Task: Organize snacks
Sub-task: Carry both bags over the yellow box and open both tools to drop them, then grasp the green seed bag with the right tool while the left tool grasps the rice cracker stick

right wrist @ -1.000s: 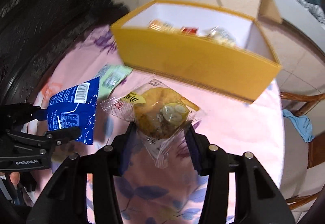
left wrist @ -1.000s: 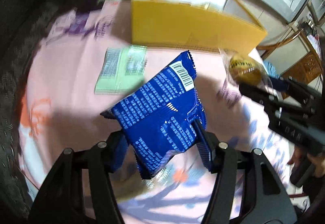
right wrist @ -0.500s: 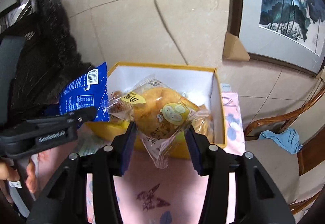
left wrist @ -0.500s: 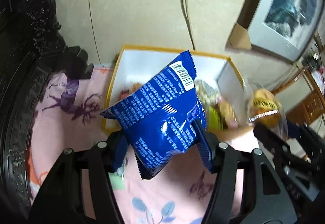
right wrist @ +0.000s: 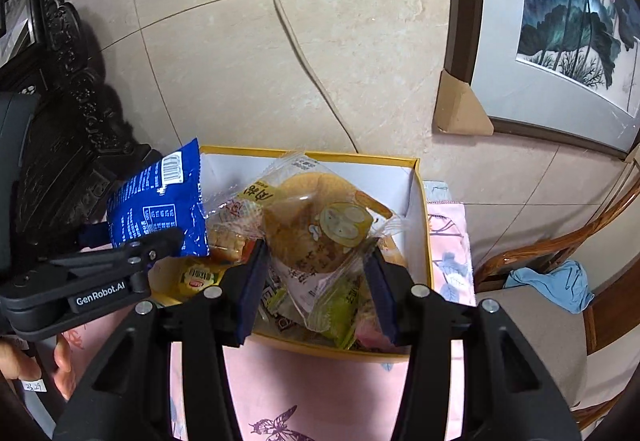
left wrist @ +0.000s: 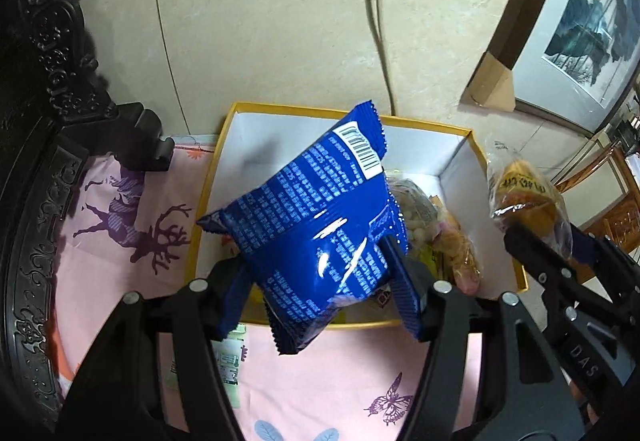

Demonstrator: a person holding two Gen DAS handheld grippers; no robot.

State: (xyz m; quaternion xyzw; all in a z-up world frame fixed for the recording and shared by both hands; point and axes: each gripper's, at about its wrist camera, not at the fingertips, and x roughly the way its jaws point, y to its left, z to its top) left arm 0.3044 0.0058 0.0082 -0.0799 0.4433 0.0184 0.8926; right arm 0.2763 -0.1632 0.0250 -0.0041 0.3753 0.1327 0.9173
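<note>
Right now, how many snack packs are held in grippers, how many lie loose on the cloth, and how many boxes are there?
Held packs: 2, blue bag in left gripper, bun pack in right gripper.
Loose on cloth: 1, green packet.
Boxes: 1, yellow box; its contents overlap too much to count.
Total: 4.

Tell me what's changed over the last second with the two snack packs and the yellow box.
Both claws carried their packs from above the tablecloth to above the open yellow box. The left claw holds the blue pack over the box's left part; the right claw holds the clear bun pack over the snacks inside. Neither was let go. The box and the green packet on the cloth stayed put.
</note>
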